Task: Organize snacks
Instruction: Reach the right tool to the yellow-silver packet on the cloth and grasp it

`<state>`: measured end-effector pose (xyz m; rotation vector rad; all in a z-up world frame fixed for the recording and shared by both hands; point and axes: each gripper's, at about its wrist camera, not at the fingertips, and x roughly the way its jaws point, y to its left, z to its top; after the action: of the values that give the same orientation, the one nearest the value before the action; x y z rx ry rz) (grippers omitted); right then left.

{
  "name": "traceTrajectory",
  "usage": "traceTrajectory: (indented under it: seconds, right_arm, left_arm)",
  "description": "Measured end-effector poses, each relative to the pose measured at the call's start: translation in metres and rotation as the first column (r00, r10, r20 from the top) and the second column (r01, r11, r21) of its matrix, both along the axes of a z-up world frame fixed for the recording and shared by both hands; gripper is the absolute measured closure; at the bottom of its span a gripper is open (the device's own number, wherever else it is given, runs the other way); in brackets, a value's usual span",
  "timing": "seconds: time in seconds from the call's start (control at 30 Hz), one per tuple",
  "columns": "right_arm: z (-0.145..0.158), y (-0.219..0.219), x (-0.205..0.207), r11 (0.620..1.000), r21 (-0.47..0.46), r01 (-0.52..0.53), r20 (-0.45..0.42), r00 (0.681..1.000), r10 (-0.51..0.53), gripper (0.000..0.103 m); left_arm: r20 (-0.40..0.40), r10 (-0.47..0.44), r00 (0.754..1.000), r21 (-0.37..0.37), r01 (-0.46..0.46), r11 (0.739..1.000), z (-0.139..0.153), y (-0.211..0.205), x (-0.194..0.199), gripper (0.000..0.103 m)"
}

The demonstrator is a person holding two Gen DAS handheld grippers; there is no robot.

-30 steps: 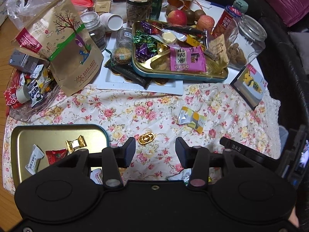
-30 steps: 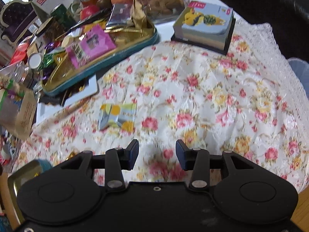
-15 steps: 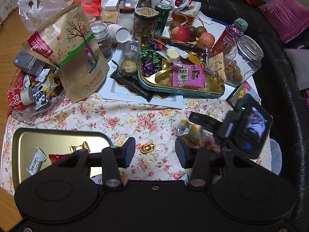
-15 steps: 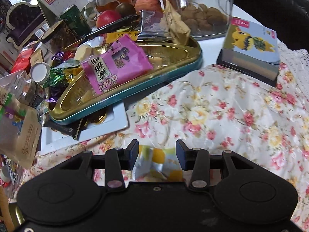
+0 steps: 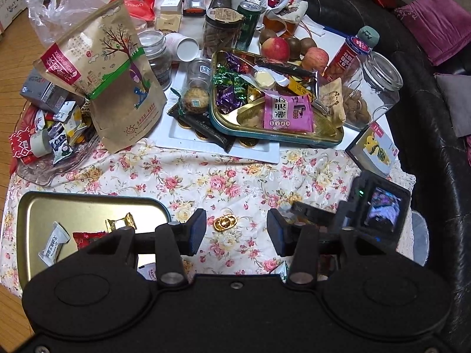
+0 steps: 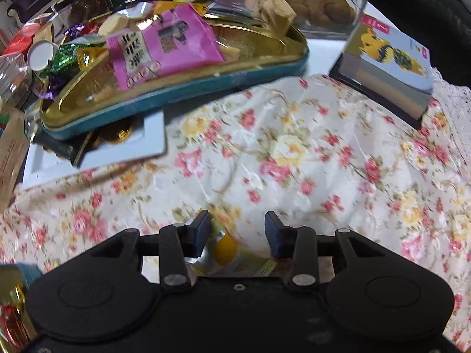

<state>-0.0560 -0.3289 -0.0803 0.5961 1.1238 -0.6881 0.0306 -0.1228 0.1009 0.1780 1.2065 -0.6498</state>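
Note:
My left gripper (image 5: 235,232) is open and hovers above a gold ingot-shaped candy (image 5: 225,223) on the floral cloth. A gold tray (image 5: 79,206) at the near left holds a white sachet (image 5: 53,242), a gold-wrapped candy (image 5: 121,223) and a red one. My right gripper (image 6: 238,232) is open, low over the cloth, with a yellow-and-silver snack packet (image 6: 225,250) lying between and under its fingers. The right gripper also shows in the left wrist view (image 5: 321,214), to the right of the left one. A crowded gold tin (image 5: 276,111) holds a pink packet (image 5: 287,111).
A brown paper bag (image 5: 109,73), jars, a can, apples (image 5: 275,47), a glass cookie jar (image 5: 368,88) and a boxed toy (image 5: 374,147) crowd the far table. A glass dish of sachets (image 5: 53,138) sits left. A black sofa lies right.
My right gripper has moved forward and down, so the yellow packet now lies between its fingers. The left gripper has risen and pulled back slightly over the gold candy.

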Motion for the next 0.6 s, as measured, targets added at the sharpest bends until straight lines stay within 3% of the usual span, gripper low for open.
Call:
traceTrajectory:
  seconds: [0.17,0.33,0.5,0.6]
  right_arm:
    - [0.004,-0.001,-0.043,1.000,0.031,0.005,-0.028,1.000,-0.004,0.062]
    - [0.019,-0.009,-0.072,0.995,0.087,0.046,0.023,0.999,-0.048,0.060]
    - [0.034,0.000,-0.064,0.993,0.114,-0.009,0.109,0.994,-0.003,0.058]
    - [0.029,0.012,-0.048,0.992,0.106,-0.069,0.099,0.993,0.059,0.056]
  left_arm:
    - [0.006,-0.022,1.000,0.016,0.022,1.000,-0.002,-0.005,-0.007,0.050]
    - [0.007,-0.035,0.999,0.024,0.035,0.999,-0.004,-0.009,-0.010,0.050]
    - [0.001,-0.031,1.000,0.037,0.031,0.999,-0.008,-0.010,-0.009,0.050]
    - [-0.005,-0.029,1.000,0.038,0.029,0.999,-0.009,-0.008,-0.008,0.050]
